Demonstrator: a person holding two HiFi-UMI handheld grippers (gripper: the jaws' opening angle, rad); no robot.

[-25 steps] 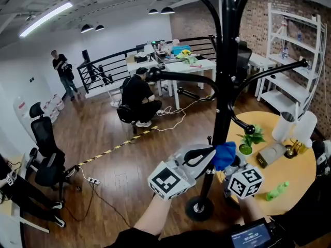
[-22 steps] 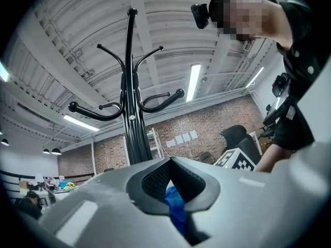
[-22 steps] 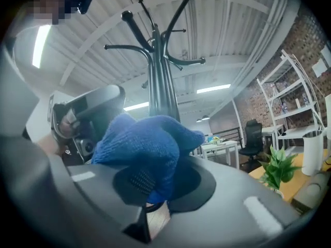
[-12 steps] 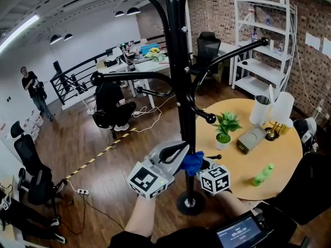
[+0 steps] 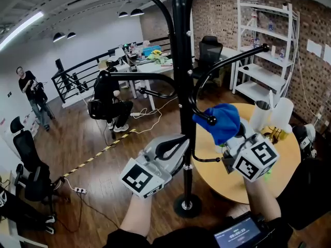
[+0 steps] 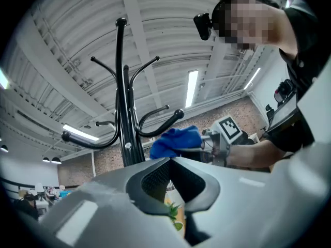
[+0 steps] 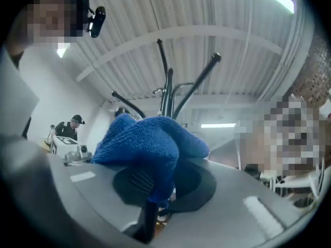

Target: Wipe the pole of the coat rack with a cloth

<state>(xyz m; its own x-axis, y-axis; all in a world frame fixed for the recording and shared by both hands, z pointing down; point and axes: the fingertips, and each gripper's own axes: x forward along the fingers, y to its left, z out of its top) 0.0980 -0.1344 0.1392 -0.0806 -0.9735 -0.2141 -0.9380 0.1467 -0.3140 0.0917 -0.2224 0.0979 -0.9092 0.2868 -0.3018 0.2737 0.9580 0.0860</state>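
My right hand-held gripper is held high, to the right of the pole. Its jaws are clamped on the one blue cloth, which is off the pole, just beside a hook tip. My left hand-held gripper sits lower against the pole, jaws together and empty. There is one coat rack.

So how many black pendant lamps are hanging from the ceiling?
4. Two pendant lamps hang at upper left; two more farther right, beside the coat rack's top arm. The rack may hide others.
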